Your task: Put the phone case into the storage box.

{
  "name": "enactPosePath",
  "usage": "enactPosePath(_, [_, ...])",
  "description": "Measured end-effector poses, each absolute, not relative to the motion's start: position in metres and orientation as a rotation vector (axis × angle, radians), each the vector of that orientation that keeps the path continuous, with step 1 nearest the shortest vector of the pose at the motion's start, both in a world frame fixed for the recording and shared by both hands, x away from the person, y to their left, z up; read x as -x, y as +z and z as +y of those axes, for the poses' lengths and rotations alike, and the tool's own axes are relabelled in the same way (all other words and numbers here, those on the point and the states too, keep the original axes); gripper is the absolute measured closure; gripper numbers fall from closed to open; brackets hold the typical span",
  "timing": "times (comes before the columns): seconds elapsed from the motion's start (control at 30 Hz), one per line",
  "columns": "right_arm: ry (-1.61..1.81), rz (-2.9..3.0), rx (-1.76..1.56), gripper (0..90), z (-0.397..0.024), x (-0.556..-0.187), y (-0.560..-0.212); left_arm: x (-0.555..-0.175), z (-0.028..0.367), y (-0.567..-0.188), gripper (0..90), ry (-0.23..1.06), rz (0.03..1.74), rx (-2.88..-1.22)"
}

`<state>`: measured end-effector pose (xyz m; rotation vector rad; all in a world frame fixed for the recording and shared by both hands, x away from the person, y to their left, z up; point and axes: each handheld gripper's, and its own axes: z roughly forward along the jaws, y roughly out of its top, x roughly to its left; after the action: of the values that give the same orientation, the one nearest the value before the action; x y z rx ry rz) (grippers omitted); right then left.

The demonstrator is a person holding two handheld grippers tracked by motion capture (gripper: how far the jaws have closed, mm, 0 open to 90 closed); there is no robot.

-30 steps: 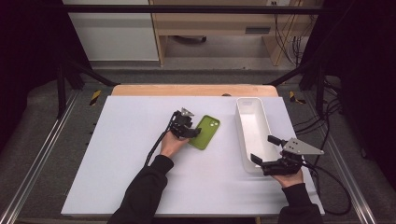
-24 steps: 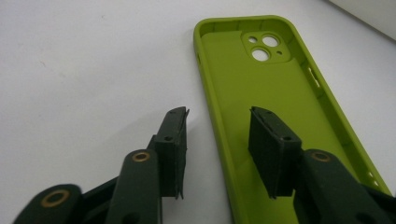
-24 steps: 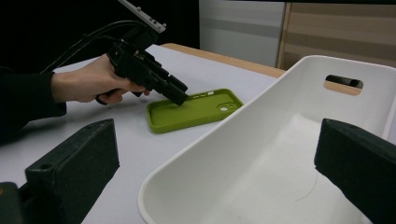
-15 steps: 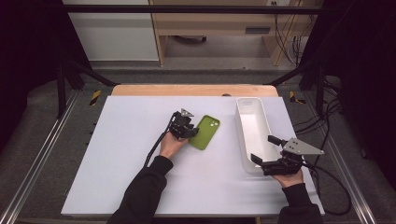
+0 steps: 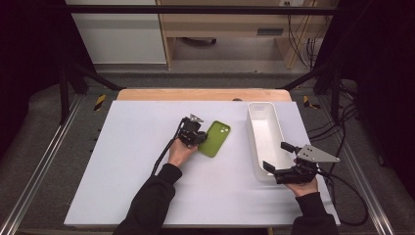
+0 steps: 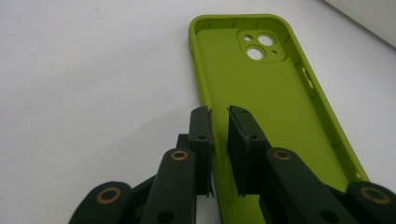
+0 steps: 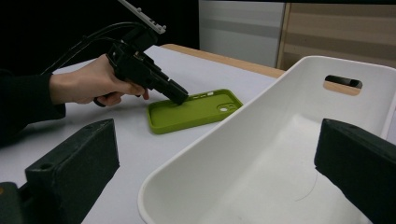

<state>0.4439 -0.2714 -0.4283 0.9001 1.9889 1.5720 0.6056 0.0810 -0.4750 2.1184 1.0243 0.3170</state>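
The left gripper [image 6: 218,140] sits at the near long edge of the green phone case [image 6: 275,93], its jaws having just been closing: one stands outside the case wall, the other inside the hollow, and only a narrow slot remains between them with the thin side wall in it. From the left gripper view I cannot quite tell whether the pads already press on that wall, though the gap looks about as thick as the wall itself, so I judge it a pinch on the rim.

Outward from this gripper, the case lies open side up on the bench [image 5: 137,161], its long axis running straight ahead and away, camera cut-outs at the far end. Beyond the case's far long edge, off to the gripper's right, stands the white bin [image 5: 264,132], its long axis roughly parallel to the case and well apart from it.

The right gripper [image 5: 284,159] rests at the bin's near end, jaws spread wide with one on either side of the bin's rim [image 7: 187,158], not pressing on it. The left hand [image 5: 180,152] is plainly the nearer one to the case, so any lift towards the bin would go rightward across bare bench.
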Motion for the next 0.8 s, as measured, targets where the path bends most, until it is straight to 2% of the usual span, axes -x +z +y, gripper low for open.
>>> enactPosePath(0.17, [1.570, 1.991, -0.902, 0.3, -0.2712, -0.4440, -0.4285, -0.6051, 0.0810, -0.4745, 83.5, 0.331, 1.035, -2.117])
enactPosePath(0.53, [1.574, 1.988, -0.906, 0.2, -0.2714, -0.4439, -0.4282, -0.6004, 0.0766, -0.4746, 86.8, 0.422, 1.014, -2.135])
enactPosePath(0.8, [1.575, 1.988, -0.905, 0.3, -0.2716, -0.4440, -0.4281, -0.5992, 0.0776, -0.4749, 87.4, 0.424, 1.005, -2.127])
